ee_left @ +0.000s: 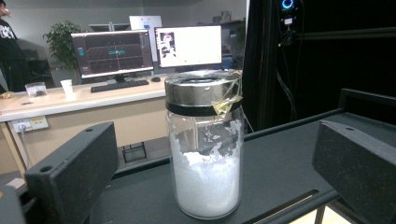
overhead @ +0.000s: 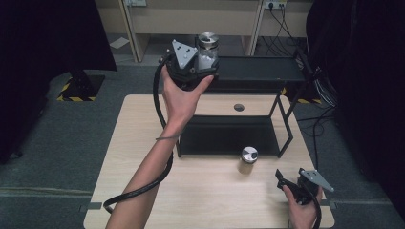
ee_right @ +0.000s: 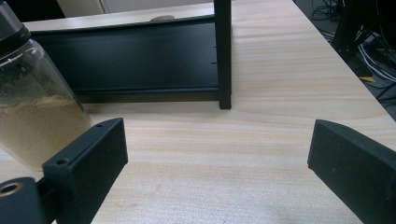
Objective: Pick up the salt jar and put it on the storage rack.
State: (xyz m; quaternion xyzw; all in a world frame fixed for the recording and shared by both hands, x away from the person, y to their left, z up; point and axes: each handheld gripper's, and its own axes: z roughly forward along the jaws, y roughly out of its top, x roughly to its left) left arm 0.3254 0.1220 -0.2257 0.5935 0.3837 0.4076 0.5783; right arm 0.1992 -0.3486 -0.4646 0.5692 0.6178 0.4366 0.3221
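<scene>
A glass jar of white powder with a silver lid stands upright on the top shelf of a black rack. My left gripper is raised to that shelf. In the left gripper view the jar sits between the wide jaws with a gap on each side, so the left gripper is open. A second jar with tan powder stands on the wooden table in front of the rack. My right gripper rests low at the table's front right, open and empty, with the tan jar just left of its left jaw.
The rack's lower shelf lies flat on the table, its front right post ahead of the right gripper. A round cable hole is behind it. Cables hang off the table's right side. A desk with monitors stands beyond.
</scene>
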